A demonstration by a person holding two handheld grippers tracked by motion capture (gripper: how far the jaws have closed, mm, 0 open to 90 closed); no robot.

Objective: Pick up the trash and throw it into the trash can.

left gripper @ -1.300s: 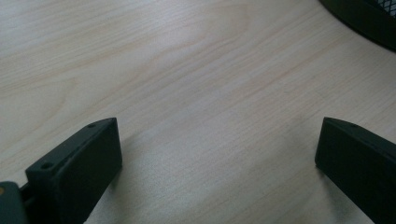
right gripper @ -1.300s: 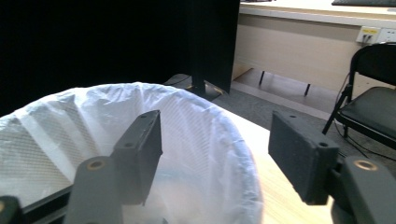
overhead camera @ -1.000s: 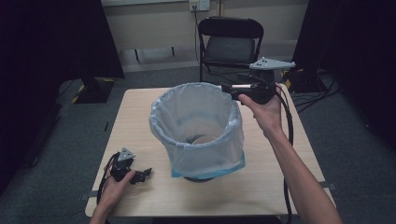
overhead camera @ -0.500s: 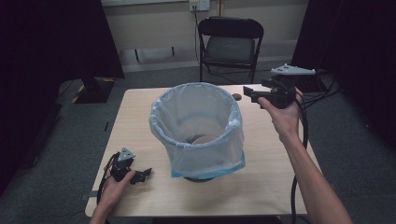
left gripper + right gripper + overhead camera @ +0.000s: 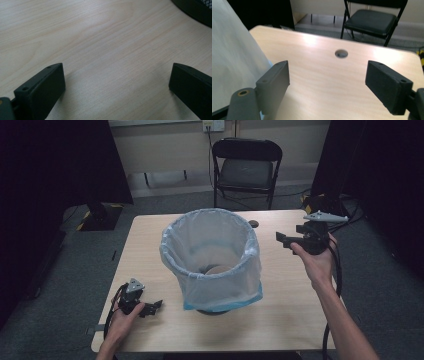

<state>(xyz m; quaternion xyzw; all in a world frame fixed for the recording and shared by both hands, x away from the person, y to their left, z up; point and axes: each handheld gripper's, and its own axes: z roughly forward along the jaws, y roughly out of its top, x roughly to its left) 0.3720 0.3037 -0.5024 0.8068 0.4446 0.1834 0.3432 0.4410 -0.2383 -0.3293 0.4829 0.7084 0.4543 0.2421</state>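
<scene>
Beside the lined bin, both hands idle.
The right hand-held gripper (image 5: 284, 238) hovers, jaws apart and empty; the left hand-held gripper (image 5: 153, 306) rests spread on the table (image 5: 285, 320). The bag (image 5: 220, 282) seems fitted; next probably checking its rim.

bin (image 5: 212, 310) mostly hidden by bag (image 5: 220, 270), thing inside bag (image 5: 216, 269) too dim to tell, chair (image 5: 372, 17) top cut off

Bag-lined bin (image 5: 212, 262) mid-table (image 5: 290, 320) between both tongs; bare tabletop on either side.
</scene>
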